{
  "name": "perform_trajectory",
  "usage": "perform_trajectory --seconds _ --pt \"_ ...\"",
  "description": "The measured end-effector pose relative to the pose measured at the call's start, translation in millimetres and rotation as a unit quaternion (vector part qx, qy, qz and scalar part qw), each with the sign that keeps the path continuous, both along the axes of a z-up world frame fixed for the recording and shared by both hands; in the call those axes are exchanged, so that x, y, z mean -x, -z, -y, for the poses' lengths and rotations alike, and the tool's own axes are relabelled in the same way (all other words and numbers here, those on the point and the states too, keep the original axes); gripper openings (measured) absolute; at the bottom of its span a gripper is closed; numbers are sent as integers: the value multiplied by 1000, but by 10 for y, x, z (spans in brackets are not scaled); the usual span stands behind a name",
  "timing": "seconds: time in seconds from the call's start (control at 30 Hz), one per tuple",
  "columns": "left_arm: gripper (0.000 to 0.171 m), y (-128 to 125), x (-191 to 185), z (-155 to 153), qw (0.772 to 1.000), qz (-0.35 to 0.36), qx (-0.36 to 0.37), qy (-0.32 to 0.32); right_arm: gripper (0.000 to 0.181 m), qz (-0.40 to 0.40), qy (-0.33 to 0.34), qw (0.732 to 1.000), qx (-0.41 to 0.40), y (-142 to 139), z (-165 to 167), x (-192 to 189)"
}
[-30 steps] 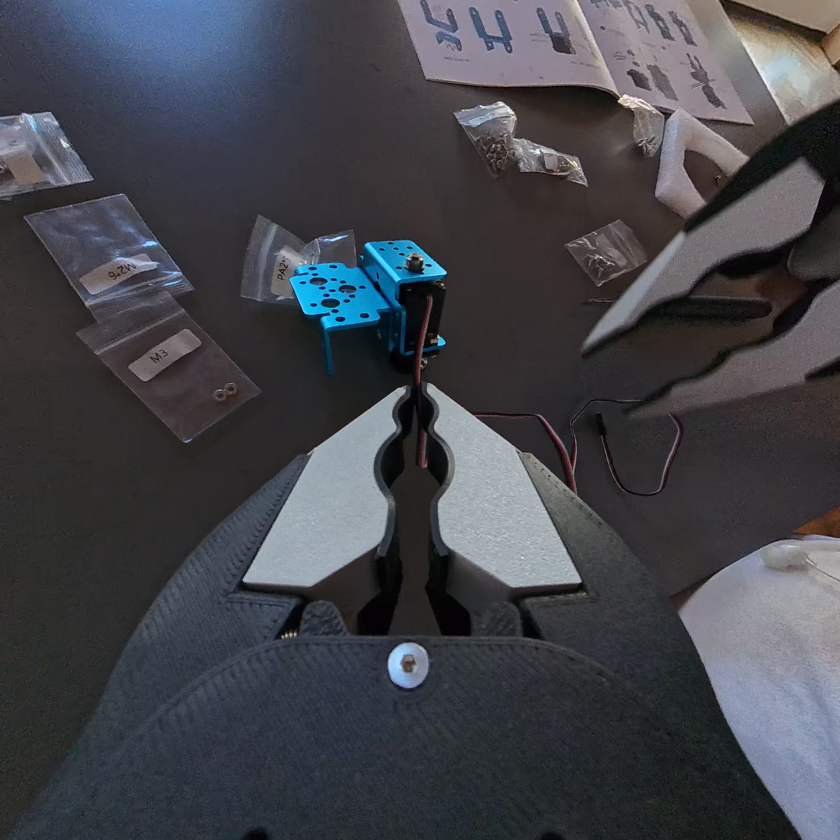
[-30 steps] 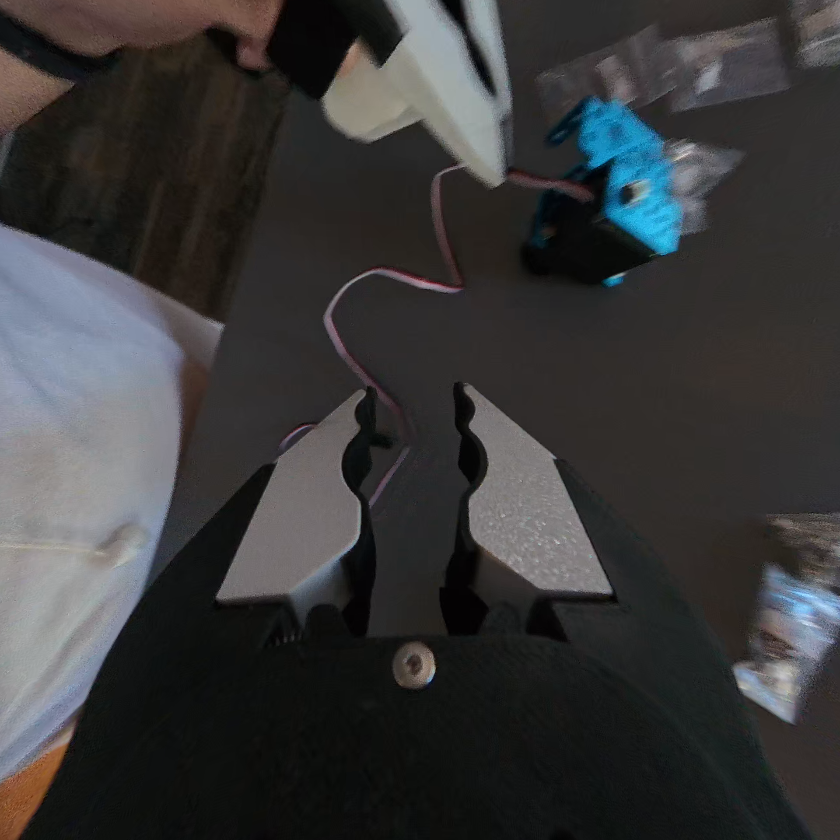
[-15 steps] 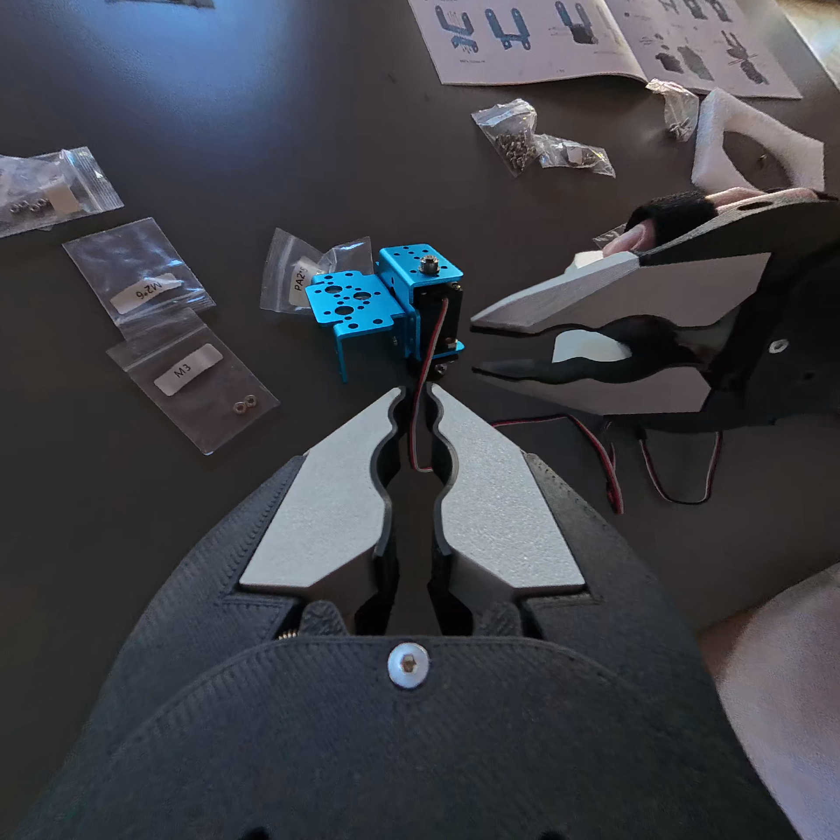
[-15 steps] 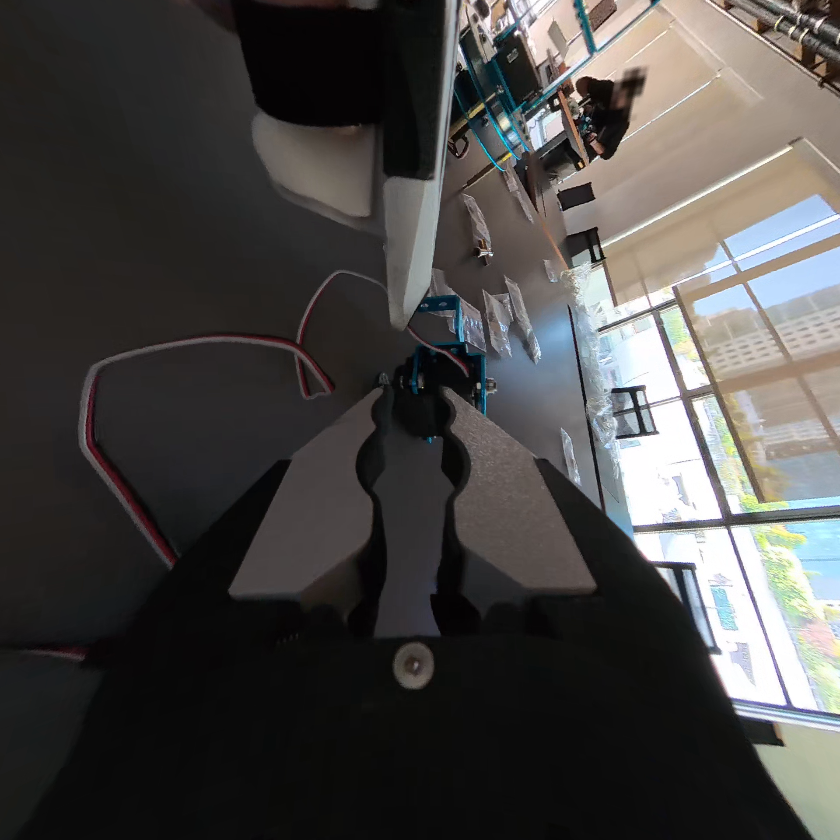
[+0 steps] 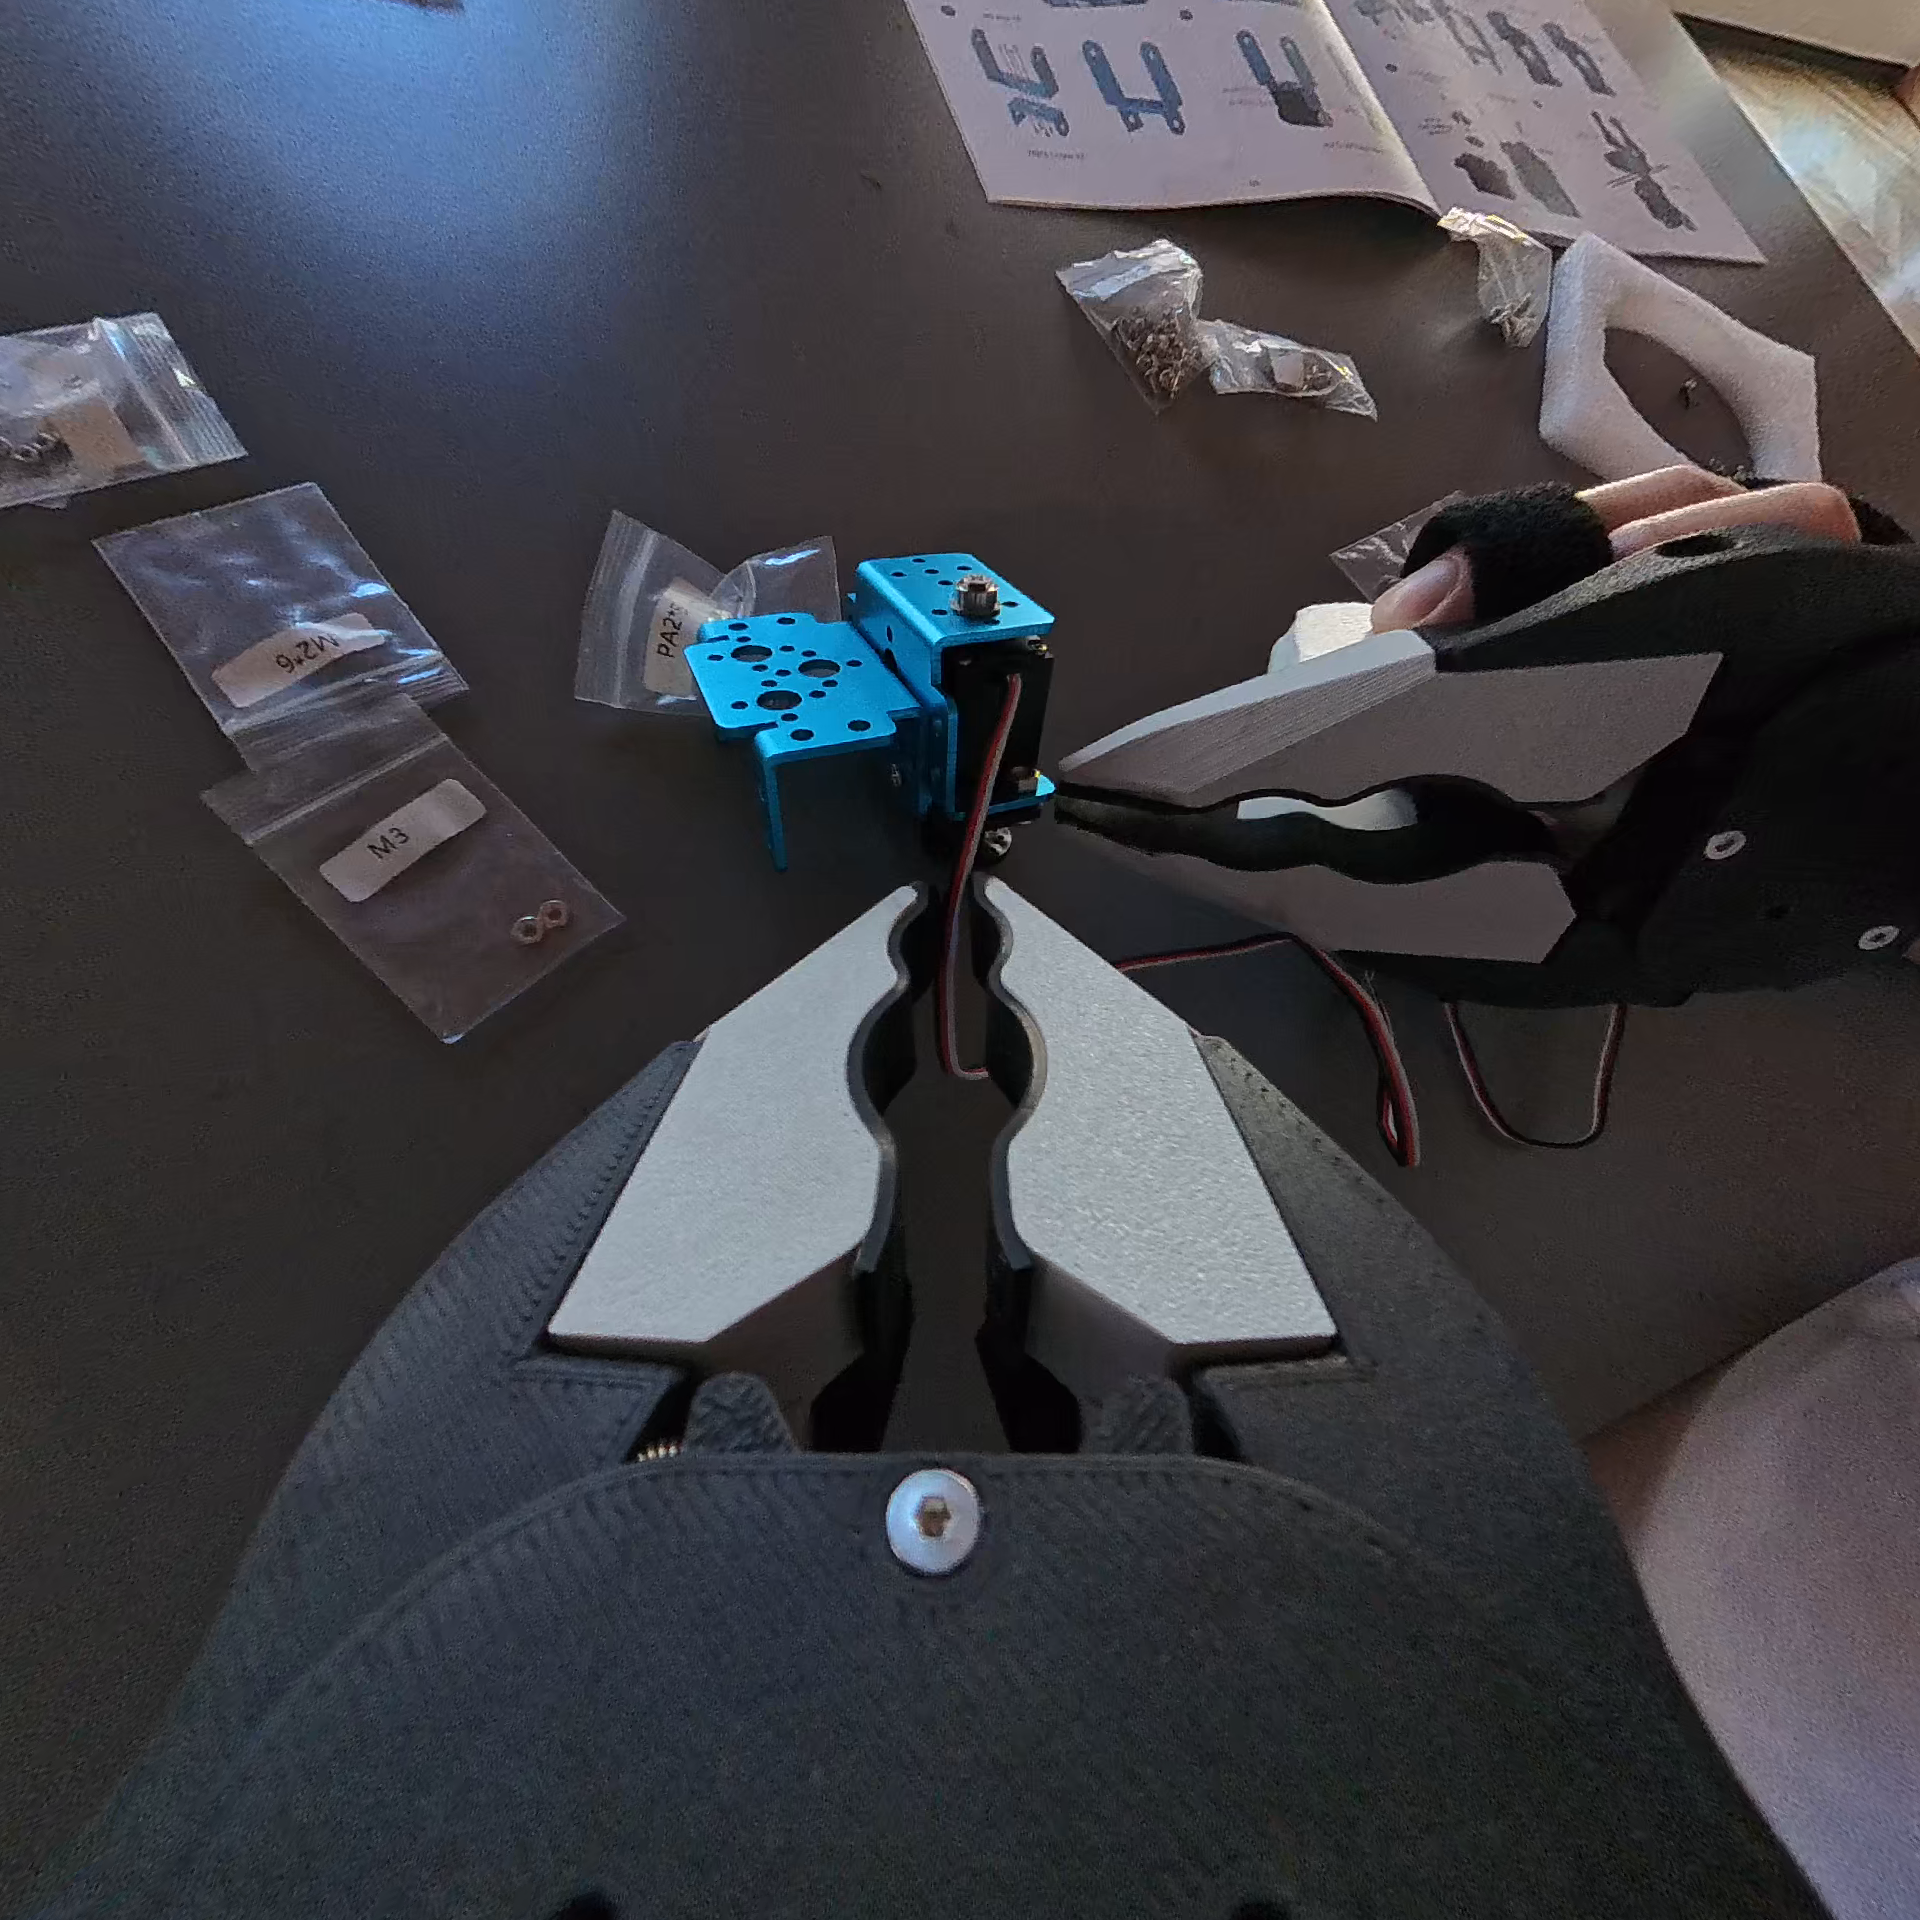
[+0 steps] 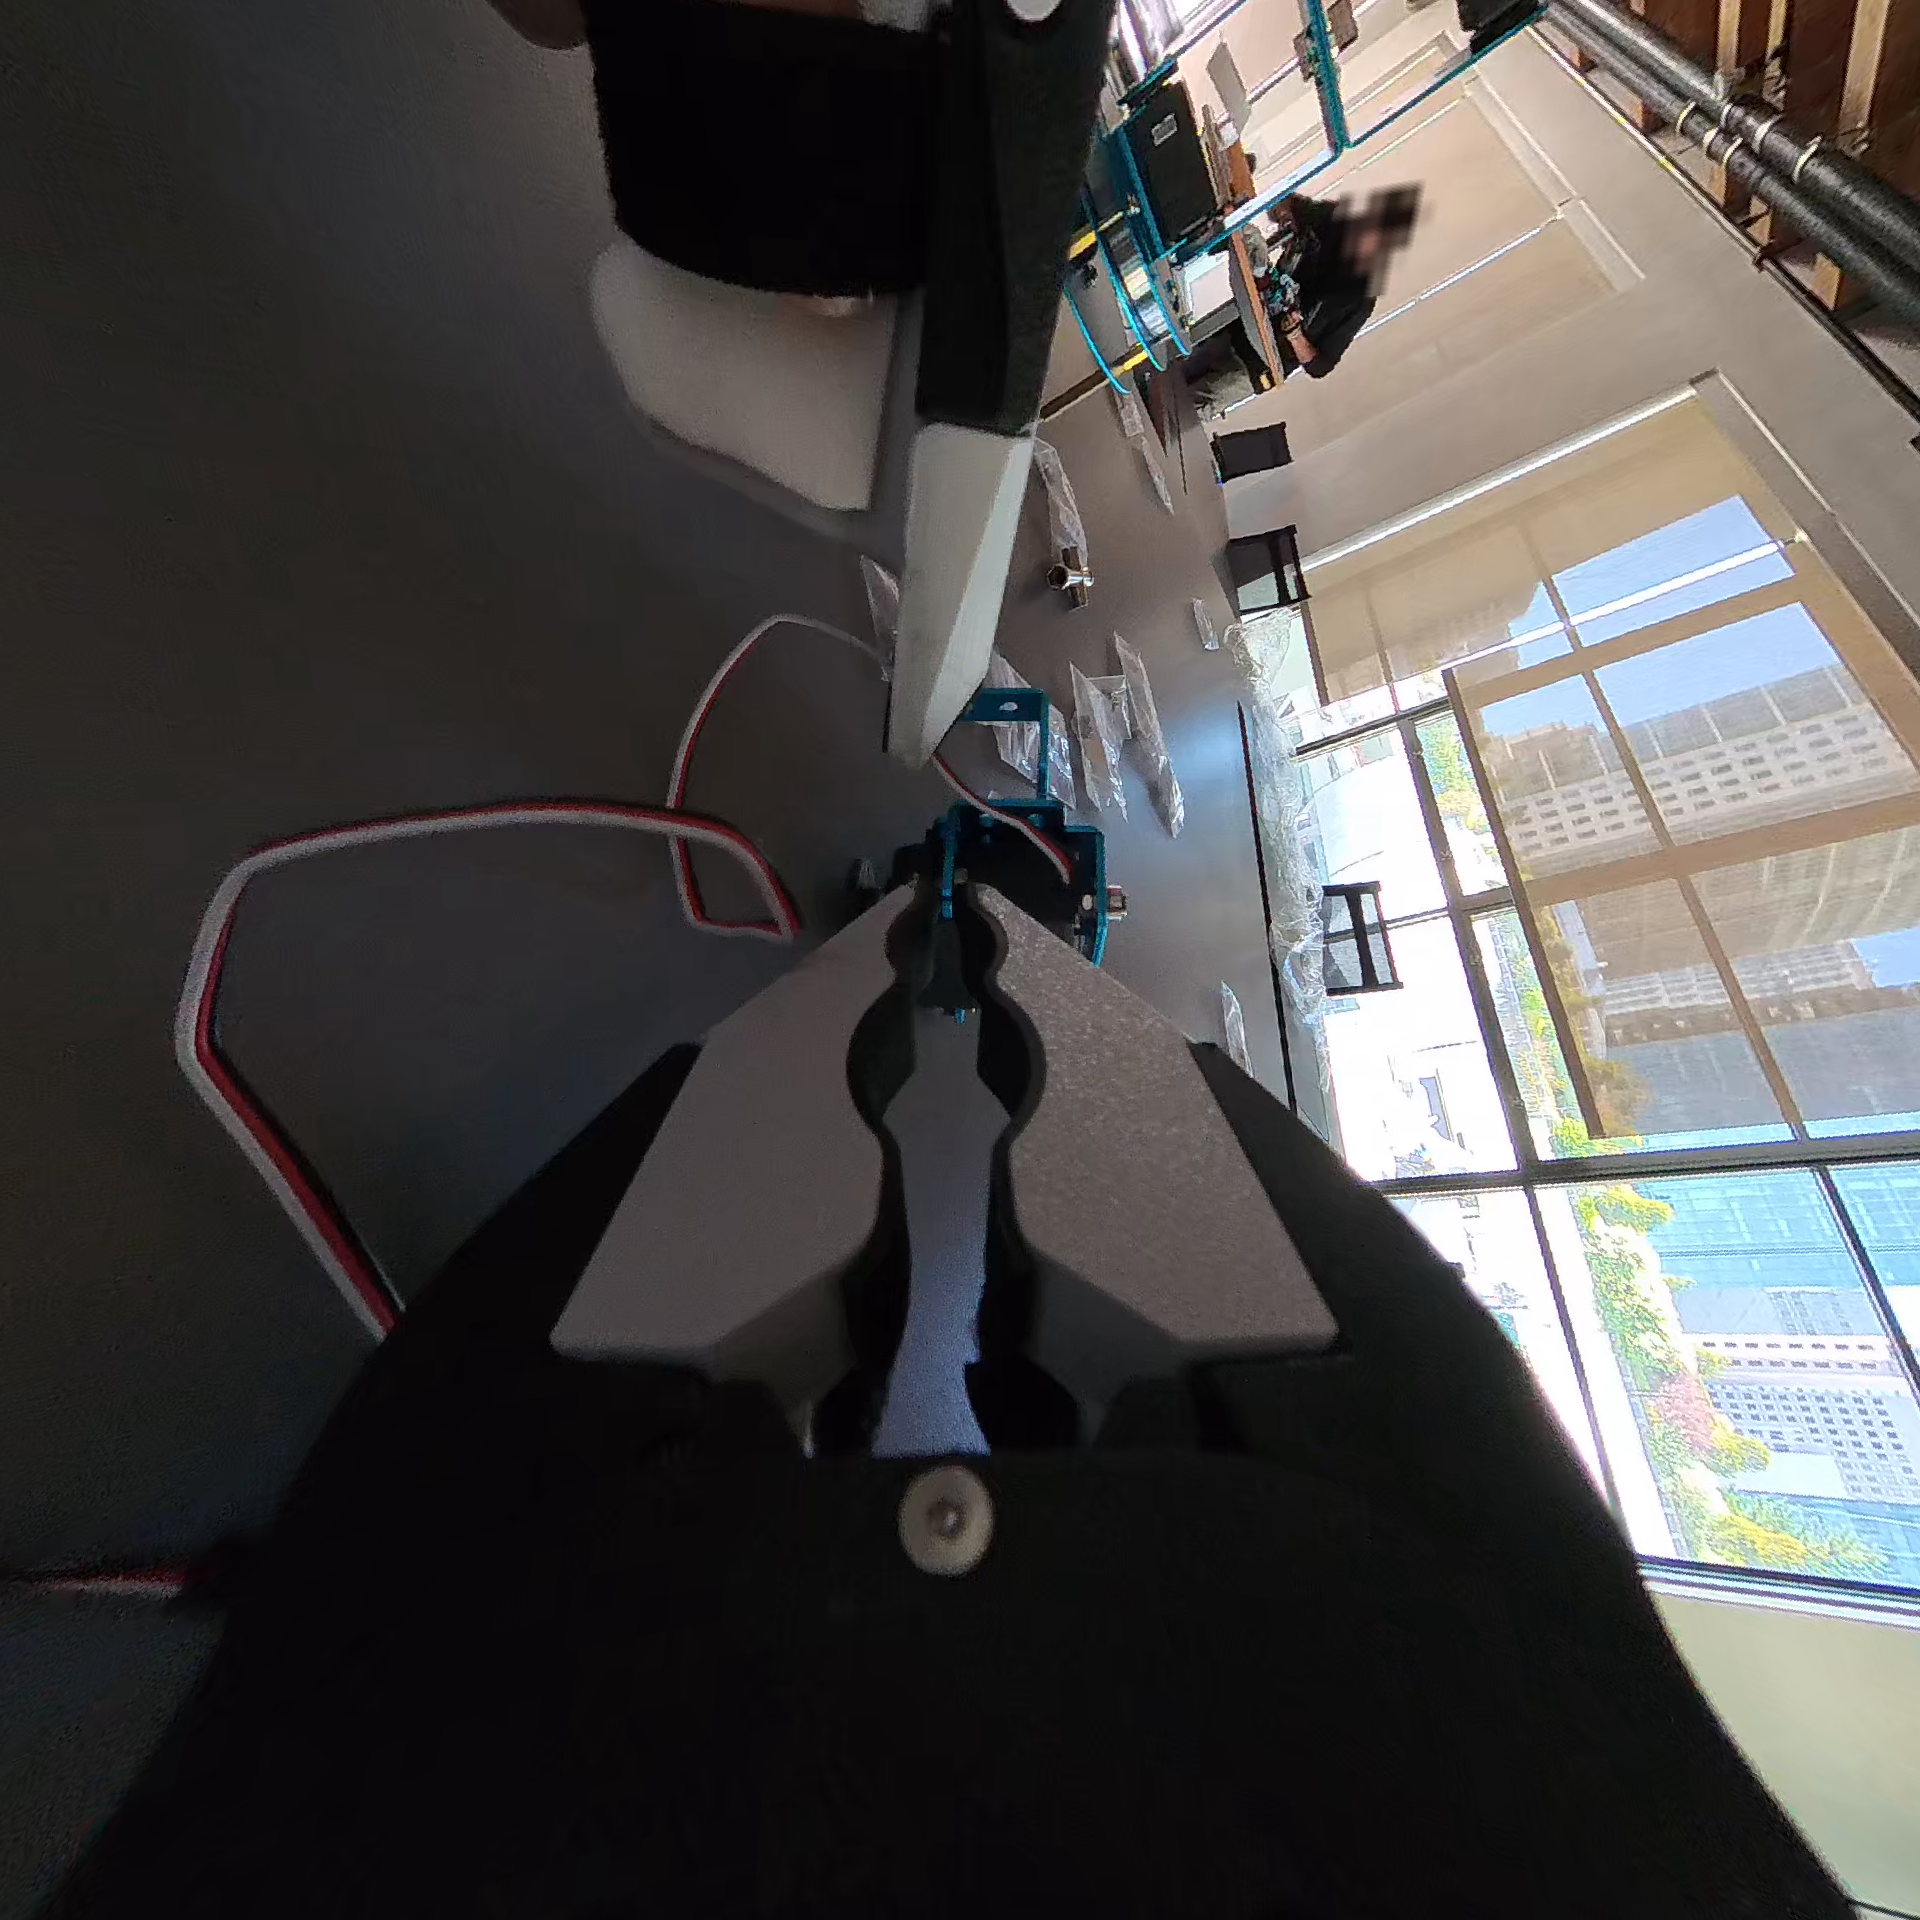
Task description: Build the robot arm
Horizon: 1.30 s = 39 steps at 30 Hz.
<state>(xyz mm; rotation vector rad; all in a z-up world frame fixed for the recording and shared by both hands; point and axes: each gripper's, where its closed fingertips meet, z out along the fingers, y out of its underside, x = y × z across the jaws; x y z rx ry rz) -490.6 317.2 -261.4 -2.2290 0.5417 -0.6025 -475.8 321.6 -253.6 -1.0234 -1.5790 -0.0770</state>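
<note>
Blue bracket assembly upright on desk; right hand-held gripper pinching its base; left hand-held gripper pinching wire; labelled bags beside.

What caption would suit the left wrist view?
Left gripper pinches the servo wire while the right gripper nips the blue bracket assembly's corner on a dark table.

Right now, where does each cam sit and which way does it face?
Left wrist view: on the left claw, tilted down at the table; its fingers pinch the wire ahead of the blue bracket; the right claw shows at the right.
Right wrist view: on the right claw, rolled sideways, low along the table toward windows; its fingers nip the blue bracket.
Shared: blue bracket, wire, both claws.
</note>
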Motion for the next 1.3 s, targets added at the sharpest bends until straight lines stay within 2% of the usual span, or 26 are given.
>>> perform_trajectory --seconds 0.23,0.43,0.57,0.7,0.8,0.9,1.0,1.1,1.3 --pt "4 6 -19 13 1000 2 2 6 6 5 6 1000 -12 6 -22 10" --pt "5 34 -21 28 1000 1 5 8 0 9 10 1000 -10 20 -32 5" --pt "12 37 6 28 1000 -8 -2 4 0 3 12 1000 -9 -3 -38 -2" --pt "22 8 65 22 998 -46 -31 -6 0 -4 11 1000 -6 -31 -35 -15" --pt "30 -108 122 2 990 -104 -92 -13 0 -6 12 1000 -3 -44 -40 -22" --pt "30 -280 21 53 972 -154 -175 25 0 -14 13 1000 2 -71 -56 -34" --pt "28 -412 -197 172 949 -172 -242 108 1 -19 10 1000 8 -89 -54 -41" --pt "28 -468 -244 170 908 -231 -299 184 1 -20 6 1000 14 -96 -45 -49" --pt "24 -320 -233 66 840 -334 -308 297 1 -27 1 999 37 -115 -41 -79"
